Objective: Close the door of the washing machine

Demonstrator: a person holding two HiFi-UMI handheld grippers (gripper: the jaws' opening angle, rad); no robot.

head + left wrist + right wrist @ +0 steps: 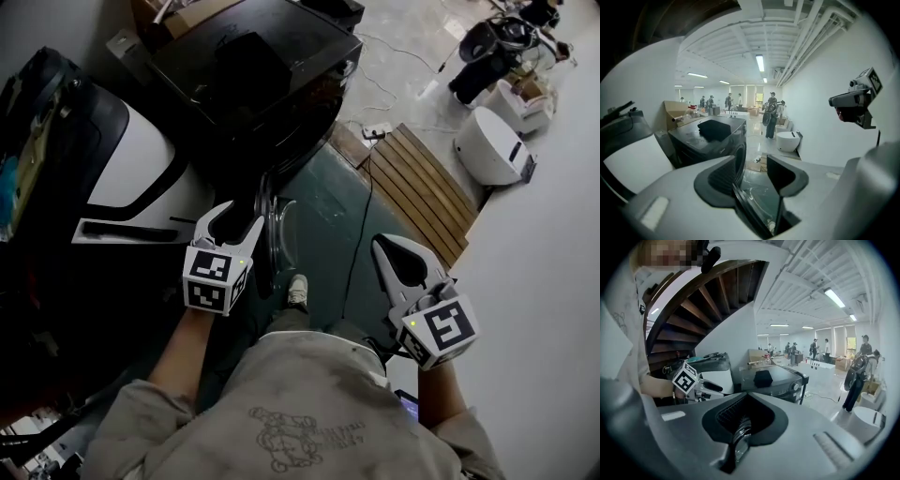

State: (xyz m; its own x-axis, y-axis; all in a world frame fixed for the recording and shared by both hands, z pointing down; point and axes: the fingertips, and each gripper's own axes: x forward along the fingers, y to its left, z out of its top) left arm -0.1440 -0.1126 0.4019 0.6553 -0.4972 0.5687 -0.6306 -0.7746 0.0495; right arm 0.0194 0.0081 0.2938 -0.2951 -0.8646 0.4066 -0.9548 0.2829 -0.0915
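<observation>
Door [757, 202] edge between spread left gripper [751, 161] jaws; right gripper [746, 398] closed, apart.

A long open hall with white walls [820, 108] runs back to a row of bright windows [751, 93] at its far end. The white ceiling [740, 42] carries beams, fluorescent tube lights [760, 63] and a bundle of pipes [813, 28] along the right side. The floor [412, 56] is pale glossy grey, with a dark green mat [323, 216], a slatted wooden pallet [422, 187] and a power strip [378, 130] lying on it. A dark wooden spiral staircase [705, 298] curves overhead. Several people [771, 112] stand far back, near cardboard boxes [675, 111].
</observation>
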